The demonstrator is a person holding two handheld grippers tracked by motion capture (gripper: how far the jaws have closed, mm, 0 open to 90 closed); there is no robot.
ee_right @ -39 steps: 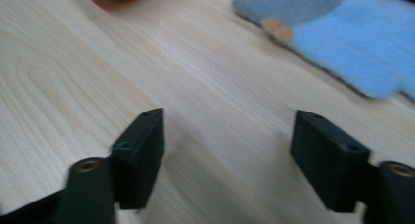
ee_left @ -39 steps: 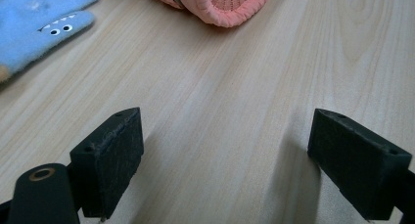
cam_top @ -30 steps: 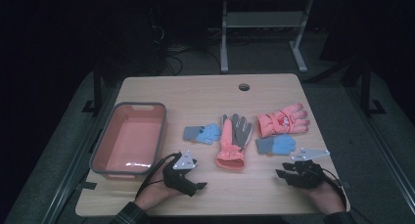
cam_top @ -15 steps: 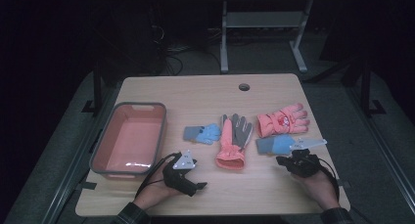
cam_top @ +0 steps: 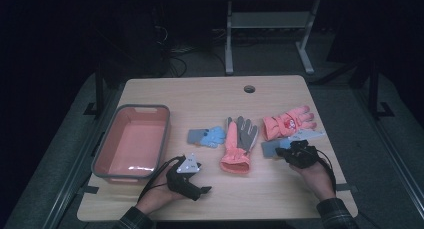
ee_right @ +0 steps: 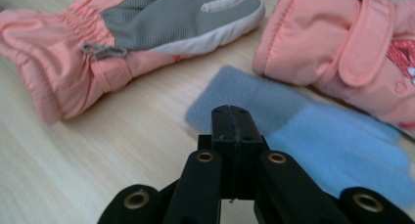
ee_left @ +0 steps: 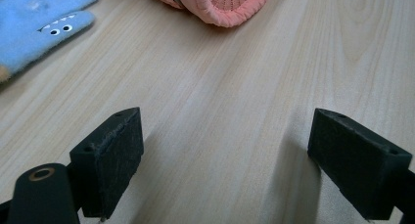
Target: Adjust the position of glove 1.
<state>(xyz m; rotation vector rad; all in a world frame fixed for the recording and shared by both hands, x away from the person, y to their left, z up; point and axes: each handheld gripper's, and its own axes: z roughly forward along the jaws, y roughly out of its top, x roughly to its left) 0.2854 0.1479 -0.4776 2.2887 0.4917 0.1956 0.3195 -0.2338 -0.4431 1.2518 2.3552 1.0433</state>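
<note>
Two pairs of gloves lie mid-table. A small blue glove (cam_top: 207,136) sits left of an orange and grey glove (cam_top: 237,144). Its blue mate (cam_top: 272,147) lies just in front of a pink glove (cam_top: 287,121). My right gripper (cam_top: 291,150) is shut, its tips low over the grey-blue cuff of that blue glove (ee_right: 337,150); I see nothing between the jaws (ee_right: 233,121). My left gripper (cam_top: 195,181) rests near the front edge, jaws wide open over bare wood (ee_left: 225,155), short of the orange cuff (ee_left: 230,4) and the small blue glove (ee_left: 34,28).
A salmon plastic bin (cam_top: 105,156) stands at the table's left side, close to my left hand. The table (cam_top: 210,96) has a round cable hole (cam_top: 249,89) at the back. A metal stand (cam_top: 265,34) is on the floor beyond.
My right gripper has moved forward and slightly left, from near the front edge up to the blue glove's cuff. The left gripper has stayed put.
</note>
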